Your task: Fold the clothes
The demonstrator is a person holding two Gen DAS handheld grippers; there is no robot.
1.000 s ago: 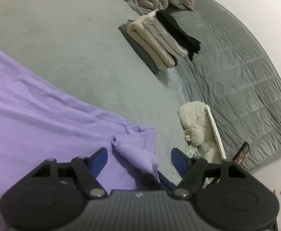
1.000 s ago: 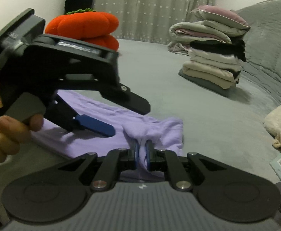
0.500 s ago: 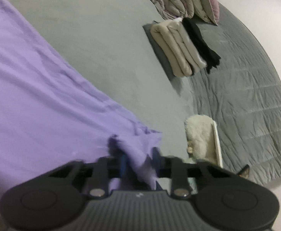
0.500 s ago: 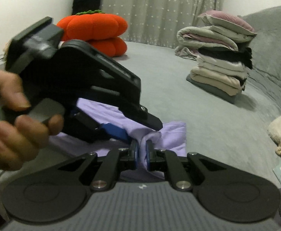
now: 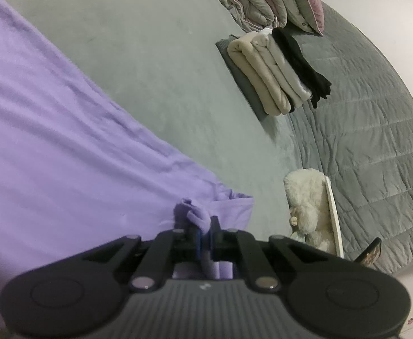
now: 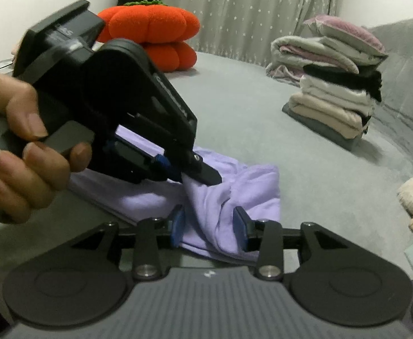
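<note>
Corner of the lavender garment (image 5: 198, 216) is pinched in your left tool (image 5: 205, 238), while your right tool (image 6: 210, 227) straddles it, spread.

The purple garment (image 5: 65, 147) is a soft, plain lilac knit with no print showing. Most of it lies spread fairly flat across the grey bed surface, with long shallow creases running along its length toward one corner. That corner (image 5: 198, 217) is gathered into a small twisted bunch and lifted off the surface (pinched there, not lying loose). Beside the bunch, a short flap of hem (image 5: 234, 206) folds over and rests on the bed. In the right wrist view the same end of the garment (image 6: 234, 195) is rumpled into a raised, draped fold, its lower edge doubled on itself, while the rest stretches away flat behind it.
</note>
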